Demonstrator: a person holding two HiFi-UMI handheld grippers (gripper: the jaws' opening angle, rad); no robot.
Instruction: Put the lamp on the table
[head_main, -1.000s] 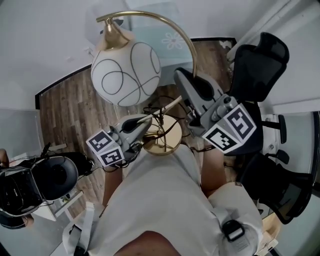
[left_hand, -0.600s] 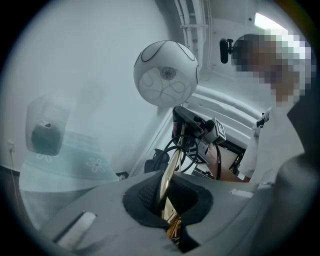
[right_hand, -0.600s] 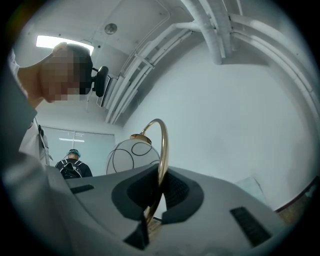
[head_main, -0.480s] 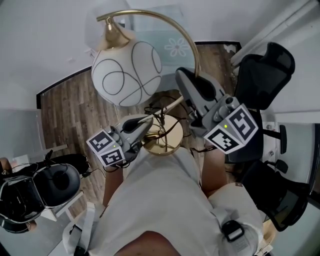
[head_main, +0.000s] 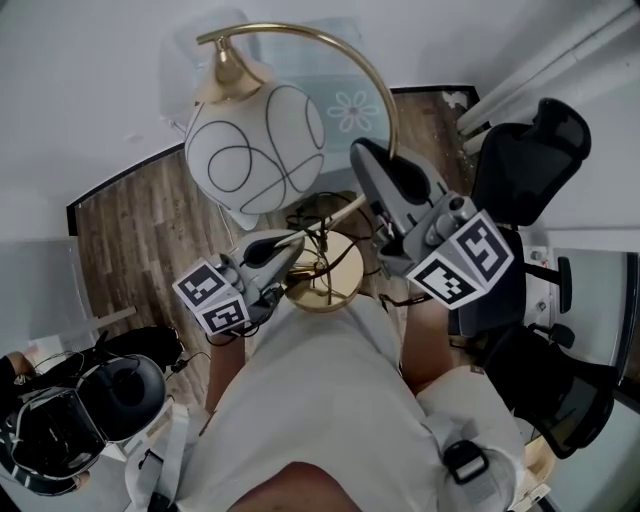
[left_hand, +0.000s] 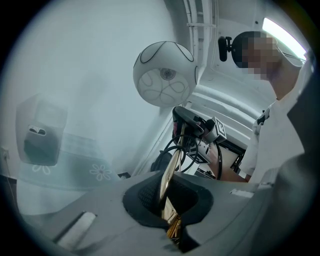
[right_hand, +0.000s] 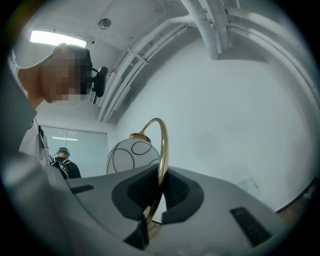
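Head view sets the wood floor (head_main: 140, 220) well below the lamp (head_main: 255, 150), which you carry in the air before your chest, its round base (head_main: 335, 270) nearest you and its globe (left_hand: 165, 74) farther out. Both tongs are clamped on the thin brass stem (right_hand: 162, 145): the left gripper (left_hand: 167, 200) lower down, the right gripper (right_hand: 155, 192) higher on the curve. No table shows for certain. Hold both grips firm, since the globe will likely try to swing the stem round.
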